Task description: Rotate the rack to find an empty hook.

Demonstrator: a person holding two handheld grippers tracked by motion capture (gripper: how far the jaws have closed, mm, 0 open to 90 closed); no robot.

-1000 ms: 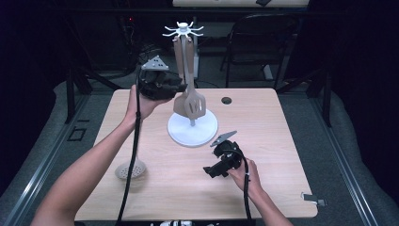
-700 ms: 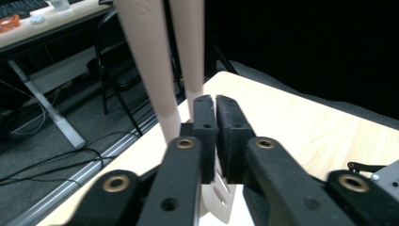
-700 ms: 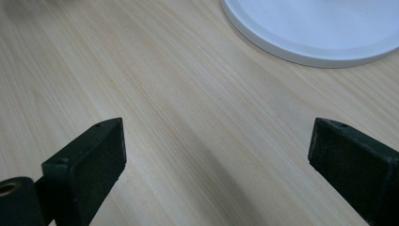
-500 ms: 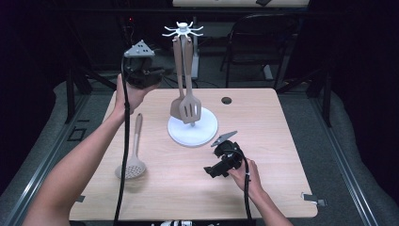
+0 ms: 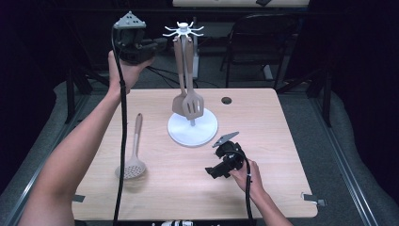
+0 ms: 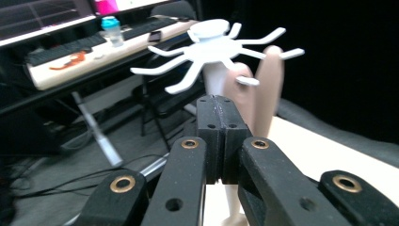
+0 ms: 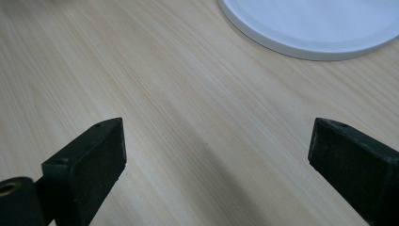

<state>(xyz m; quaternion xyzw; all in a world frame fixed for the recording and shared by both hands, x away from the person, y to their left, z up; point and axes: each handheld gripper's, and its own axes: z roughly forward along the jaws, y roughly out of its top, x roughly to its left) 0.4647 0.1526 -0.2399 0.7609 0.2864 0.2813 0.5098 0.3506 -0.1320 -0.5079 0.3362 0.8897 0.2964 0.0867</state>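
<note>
Three tan utensils are in sight. Two of them, a tan slotted turner (image 5: pixel 193 104) and a tan solid spatula (image 5: pixel 179 100), hang side by side from the white utensil stand with a round base and a crown of spoke-like hooks (image 5: pixel 193 128), their blades down near the base. The third, a tan skimmer spoon with a perforated round head (image 5: pixel 133 155), lies flat on the light wooden table (image 5: pixel 282 141) well to the left of the stand, its handle pointing away from the person.

The stand is the one holder here, and it carries those two utensils on its hooks; the left gripper view shows the white hooks (image 6: pixel 214 47) fanning out from the post, with two rounded tan handle tops (image 6: pixel 268 89) just behind them (slightly blurred).

There are two grippers. The left gripper (image 5: pixel 160 44) is raised above the far left of the table, level with the hooks and just beside them; its black jaws are pressed together with nothing between them. The right gripper (image 5: pixel 217 172) rests low on the table in front of the stand's base, and its jaws stand spread wide over bare wood, with the white base edge (image 7: pixel 306 33) ahead of them.

A small dark round hole (image 5: pixel 227 100) sits in the tabletop to the right of the stand.
</note>
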